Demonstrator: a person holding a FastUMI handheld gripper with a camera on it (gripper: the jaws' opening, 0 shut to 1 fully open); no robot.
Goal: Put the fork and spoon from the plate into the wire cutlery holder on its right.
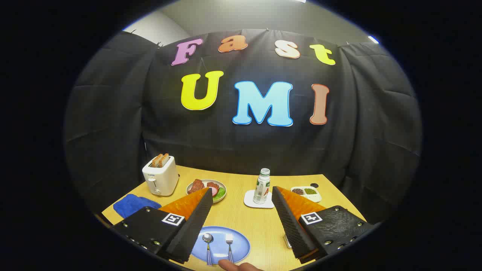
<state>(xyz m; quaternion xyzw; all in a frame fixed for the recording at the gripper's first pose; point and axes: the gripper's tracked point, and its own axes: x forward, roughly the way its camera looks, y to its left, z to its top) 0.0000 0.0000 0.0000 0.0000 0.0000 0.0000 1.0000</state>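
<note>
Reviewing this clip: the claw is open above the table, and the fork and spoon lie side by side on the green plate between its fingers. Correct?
Not quite: the plate is blue, not green, as the gripper view shows. The rest holds: the claw is open above the table, and the fork and spoon lie side by side on that plate between its fingers.

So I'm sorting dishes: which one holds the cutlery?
The blue plate between the open gripper fingers, bearing spoon and fork; the others hold food.
</note>
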